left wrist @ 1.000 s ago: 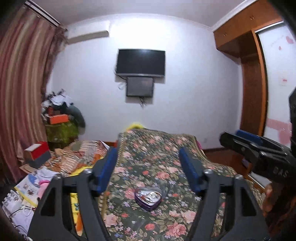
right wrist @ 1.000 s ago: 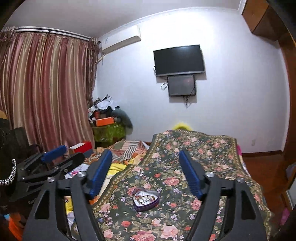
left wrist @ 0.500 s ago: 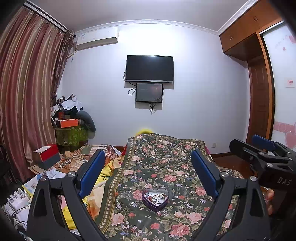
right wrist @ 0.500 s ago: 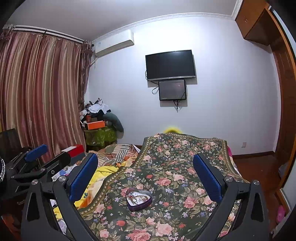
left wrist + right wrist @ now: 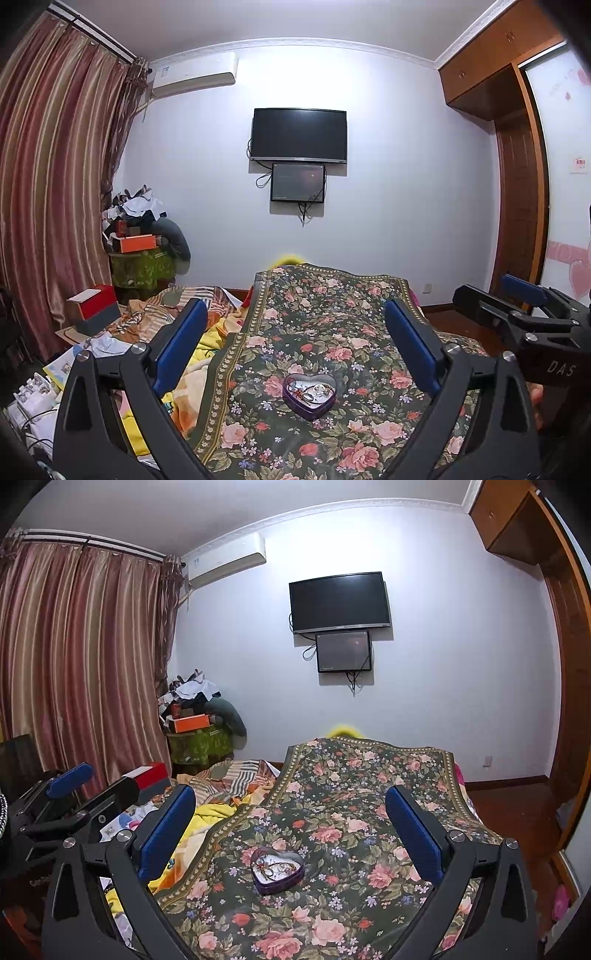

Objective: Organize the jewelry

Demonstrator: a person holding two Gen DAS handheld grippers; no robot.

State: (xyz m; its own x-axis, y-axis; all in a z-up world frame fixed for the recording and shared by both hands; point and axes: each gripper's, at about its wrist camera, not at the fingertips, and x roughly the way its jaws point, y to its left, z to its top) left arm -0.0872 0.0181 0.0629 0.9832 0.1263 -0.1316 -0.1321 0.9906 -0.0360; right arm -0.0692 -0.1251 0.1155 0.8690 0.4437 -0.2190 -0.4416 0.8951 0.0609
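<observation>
left gripper (image 5: 295, 343) jaws standing wide, just been opening, gripping nothing | right gripper (image 5: 290, 821) likewise spread, empty | purple heart-shaped tin (image 5: 309, 395) lying open on floral bedspread (image 5: 332, 306), holding what seem tangled bracelets

One heart-shaped tin (image 5: 309, 396); two grippers; two wall screens; one air conditioner (image 5: 194, 74).
</observation>
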